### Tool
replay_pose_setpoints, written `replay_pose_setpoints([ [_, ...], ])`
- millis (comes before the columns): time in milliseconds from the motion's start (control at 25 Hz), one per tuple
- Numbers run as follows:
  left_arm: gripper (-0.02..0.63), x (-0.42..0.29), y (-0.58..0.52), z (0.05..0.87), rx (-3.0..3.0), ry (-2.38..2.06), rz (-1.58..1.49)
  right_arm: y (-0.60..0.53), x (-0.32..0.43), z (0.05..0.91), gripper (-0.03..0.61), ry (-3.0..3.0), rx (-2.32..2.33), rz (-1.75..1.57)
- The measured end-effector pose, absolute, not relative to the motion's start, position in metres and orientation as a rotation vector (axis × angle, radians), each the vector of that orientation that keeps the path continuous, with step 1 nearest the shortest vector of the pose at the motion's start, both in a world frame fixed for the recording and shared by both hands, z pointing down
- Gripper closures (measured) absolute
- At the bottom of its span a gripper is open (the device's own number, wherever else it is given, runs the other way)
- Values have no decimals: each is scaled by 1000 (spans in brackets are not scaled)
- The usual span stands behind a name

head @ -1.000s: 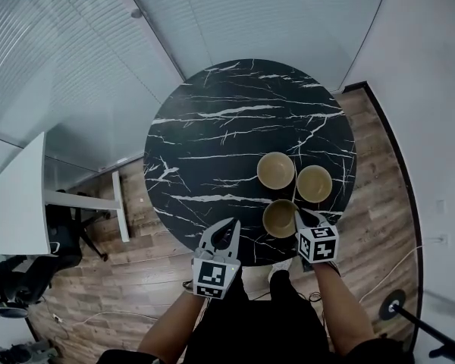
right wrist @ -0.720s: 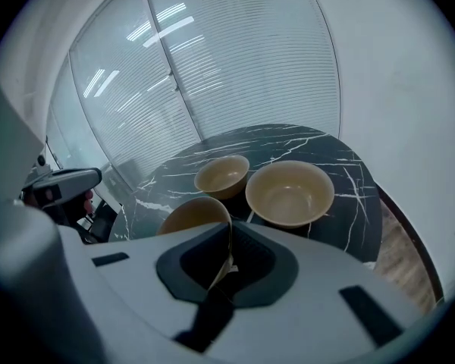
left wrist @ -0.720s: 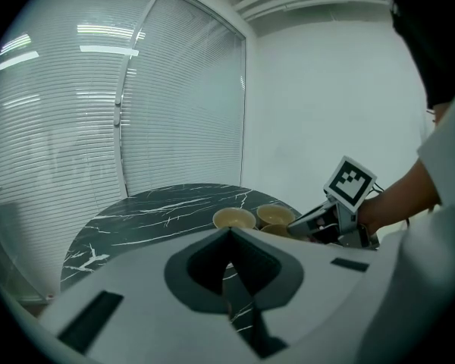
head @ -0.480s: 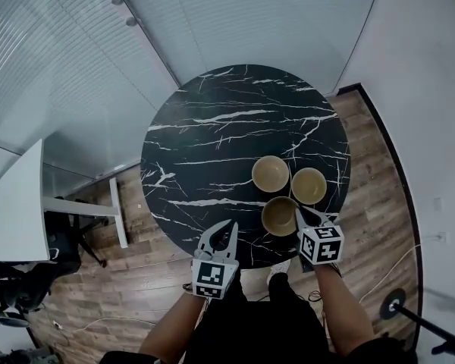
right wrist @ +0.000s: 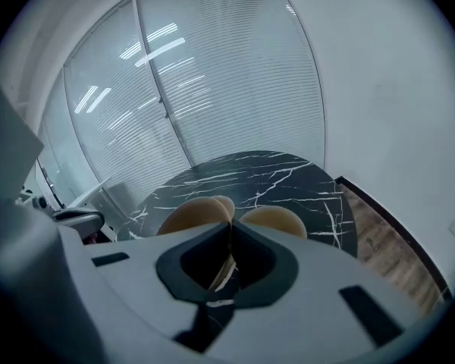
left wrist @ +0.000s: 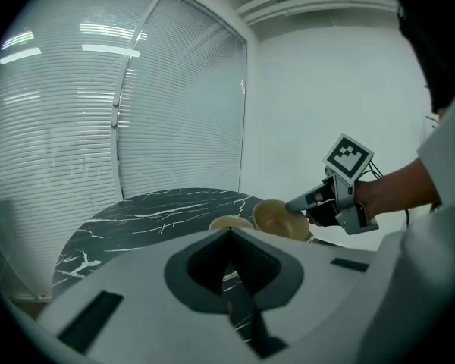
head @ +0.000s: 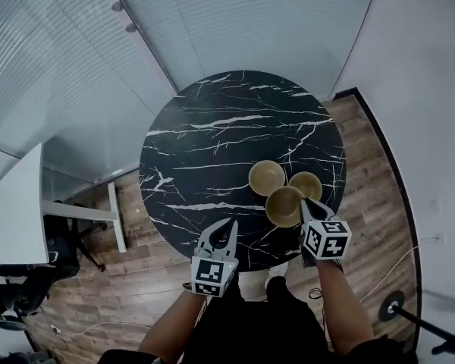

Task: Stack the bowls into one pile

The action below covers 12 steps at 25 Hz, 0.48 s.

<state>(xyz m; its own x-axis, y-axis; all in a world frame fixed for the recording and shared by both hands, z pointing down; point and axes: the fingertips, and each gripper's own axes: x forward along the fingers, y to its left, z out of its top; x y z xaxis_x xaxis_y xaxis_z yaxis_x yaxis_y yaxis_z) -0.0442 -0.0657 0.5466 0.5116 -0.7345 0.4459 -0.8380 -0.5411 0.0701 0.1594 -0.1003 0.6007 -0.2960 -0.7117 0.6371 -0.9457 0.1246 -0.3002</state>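
Note:
Three tan bowls are over the black marble round table (head: 212, 142). Two rest on it side by side, the left bowl (head: 266, 177) and the right bowl (head: 309, 184). The third bowl (head: 284, 206) hangs tilted above the table, just in front of them. My right gripper (head: 303, 204) is shut on its near rim. In the right gripper view that rim (right wrist: 226, 268) runs between the jaws, with the held bowl (right wrist: 189, 214) to their left. My left gripper (head: 230, 225) hovers over the table's near edge, shut and holding nothing. The left gripper view shows the held bowl (left wrist: 279, 218) and right gripper (left wrist: 294, 204).
A white desk (head: 17, 203) and a dark chair (head: 61, 241) stand left of the table on the wood floor. A round stand base (head: 394, 306) sits at the lower right. Blinds and a white wall close the far side.
My right gripper has lifted the nearest bowl off the table and carried it toward the other two bowls. The left gripper has stayed in place.

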Motion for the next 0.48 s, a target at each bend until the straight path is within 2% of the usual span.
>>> replay_pose_setpoints([
  [480,604,-37,-74,550,2446,-1300,511,-124,220,609,555,-1898,1802,1023],
])
